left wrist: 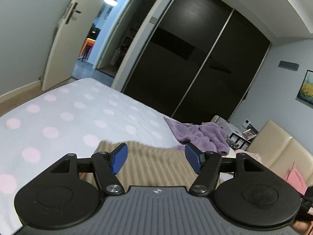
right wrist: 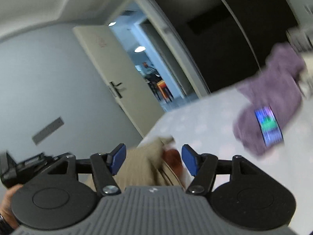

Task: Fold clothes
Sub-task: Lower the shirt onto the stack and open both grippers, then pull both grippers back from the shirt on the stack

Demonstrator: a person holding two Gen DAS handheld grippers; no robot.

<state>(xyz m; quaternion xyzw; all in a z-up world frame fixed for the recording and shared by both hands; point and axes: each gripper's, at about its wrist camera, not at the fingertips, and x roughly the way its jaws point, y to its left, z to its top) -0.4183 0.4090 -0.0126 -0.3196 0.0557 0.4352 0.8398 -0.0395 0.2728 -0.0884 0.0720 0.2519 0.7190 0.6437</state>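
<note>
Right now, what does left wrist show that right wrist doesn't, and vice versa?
Only left wrist: the padded headboard, a wall painting, the cluttered side table, and the pink dots on the bedsheet seen sharply.

Only right wrist: a lit phone screen on the purple garment, and the other gripper held in a hand at far left.

Both: beige striped garment under open jaws, left gripper, right gripper, open door, dark wardrobe.

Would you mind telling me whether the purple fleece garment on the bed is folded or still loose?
Loose: the purple fleece garment lies crumpled in an uneven heap on the polka-dot bed, with no flat folded edges.
</note>
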